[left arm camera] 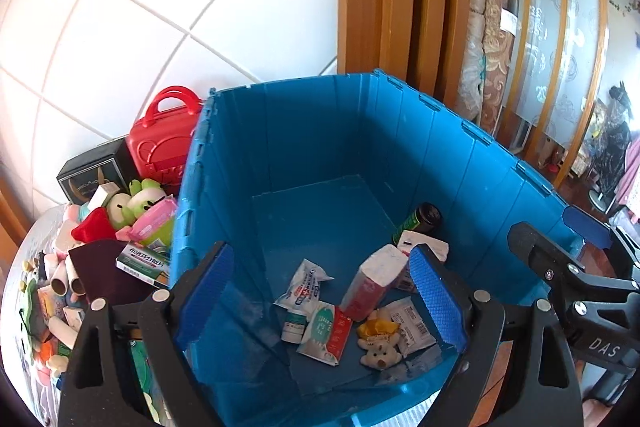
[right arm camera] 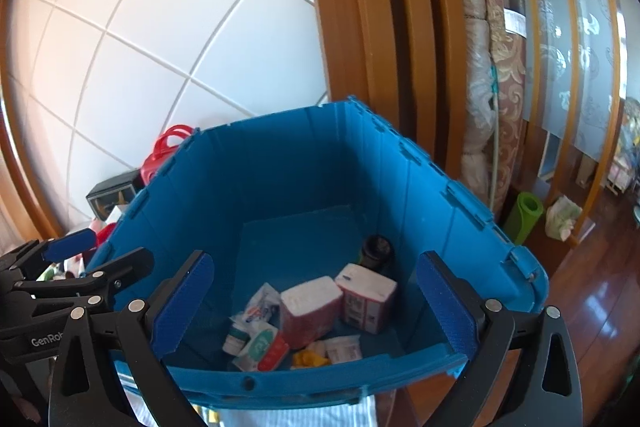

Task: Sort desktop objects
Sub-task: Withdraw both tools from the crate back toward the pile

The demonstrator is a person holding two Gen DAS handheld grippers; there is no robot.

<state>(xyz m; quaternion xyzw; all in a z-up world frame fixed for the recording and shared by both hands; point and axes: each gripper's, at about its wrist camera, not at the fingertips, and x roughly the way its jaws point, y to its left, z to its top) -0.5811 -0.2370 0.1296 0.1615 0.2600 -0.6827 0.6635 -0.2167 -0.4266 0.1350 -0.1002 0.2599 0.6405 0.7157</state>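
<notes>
A deep blue plastic crate (left arm camera: 320,131) (right arm camera: 288,163) stands in front of both grippers. On its floor lie tissue packs (left arm camera: 374,283) (right arm camera: 308,309), sachets (left arm camera: 306,285), a small white bottle (left arm camera: 294,325), a small plush bear (left arm camera: 380,343) and a dark bottle (left arm camera: 424,219) (right arm camera: 376,251). My left gripper (left arm camera: 324,299) is open and empty above the crate's near edge. My right gripper (right arm camera: 316,307) is open and empty, also over the near edge. The right gripper shows at the right of the left wrist view (left arm camera: 576,267).
Left of the crate a pile of mixed objects covers the table: a green frog plush (left arm camera: 138,201), a pink pack (left arm camera: 154,221), a medicine box (left arm camera: 144,265), paper tubes (left arm camera: 66,279), a red case (left arm camera: 164,135) and a black box (left arm camera: 94,173). Tiled wall behind; rolled carpets (right arm camera: 500,67) right.
</notes>
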